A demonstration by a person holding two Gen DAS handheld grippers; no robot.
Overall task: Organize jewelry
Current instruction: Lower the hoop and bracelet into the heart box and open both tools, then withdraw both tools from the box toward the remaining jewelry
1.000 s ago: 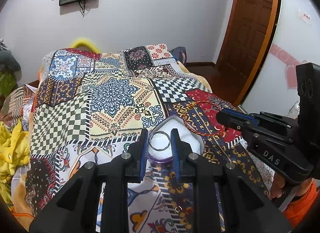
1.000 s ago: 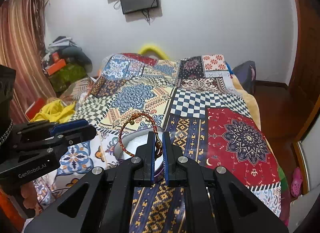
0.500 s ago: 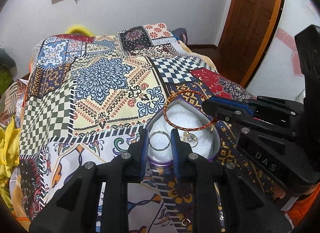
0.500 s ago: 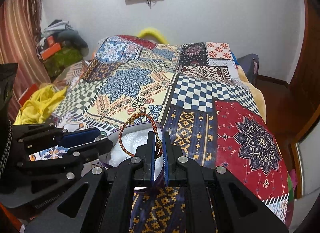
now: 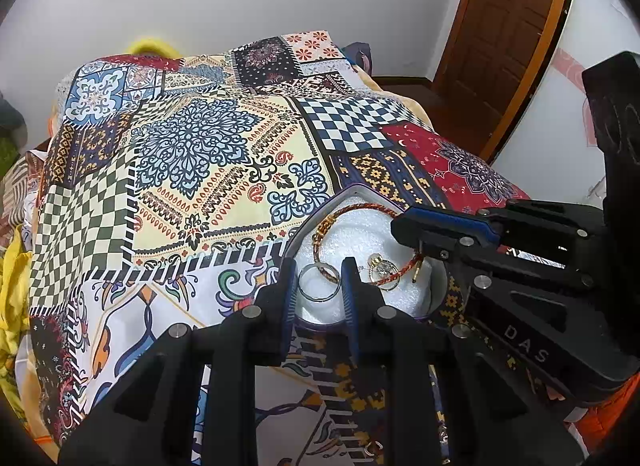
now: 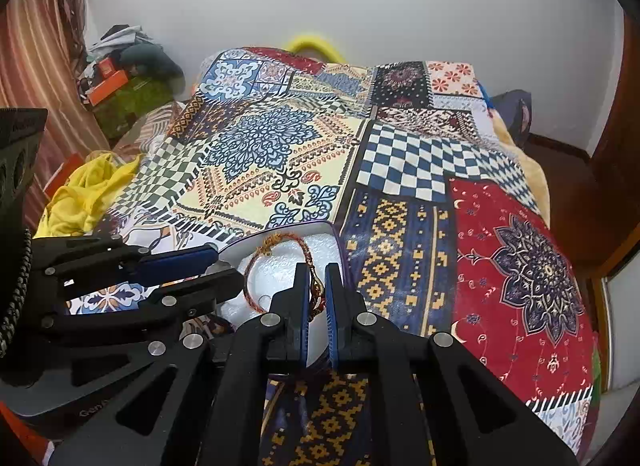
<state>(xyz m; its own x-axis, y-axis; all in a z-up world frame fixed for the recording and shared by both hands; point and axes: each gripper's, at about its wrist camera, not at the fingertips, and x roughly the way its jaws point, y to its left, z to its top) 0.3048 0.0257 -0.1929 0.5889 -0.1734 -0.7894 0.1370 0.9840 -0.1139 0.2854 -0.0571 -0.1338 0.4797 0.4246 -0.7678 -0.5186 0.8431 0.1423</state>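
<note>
A purple-rimmed box with white foam lining (image 5: 360, 234) lies on the patchwork bedspread; it also shows in the right wrist view (image 6: 276, 262). My left gripper (image 5: 319, 282) is shut on a silver ring (image 5: 319, 284) just over the foam. My right gripper (image 6: 317, 286) is shut on a red-and-gold woven bracelet (image 6: 280, 244), whose loop hangs over the box. In the left wrist view the bracelet (image 5: 360, 207) arcs across the foam, above a gold ring with stones (image 5: 382, 268). The right gripper (image 5: 416, 236) enters from the right there.
The patchwork bedspread (image 5: 208, 153) covers the bed. Yellow cloth (image 6: 86, 193) lies at the left edge. A wooden door (image 5: 508, 33) stands at the right. Small jewelry pieces (image 5: 374, 446) lie on the cover near me. Clutter (image 6: 120, 81) sits against the far left wall.
Both grippers have moved down and forward to the box. The bracelet now hangs low over the foam and overlaps the silver ring. Both stay shut on their pieces.
</note>
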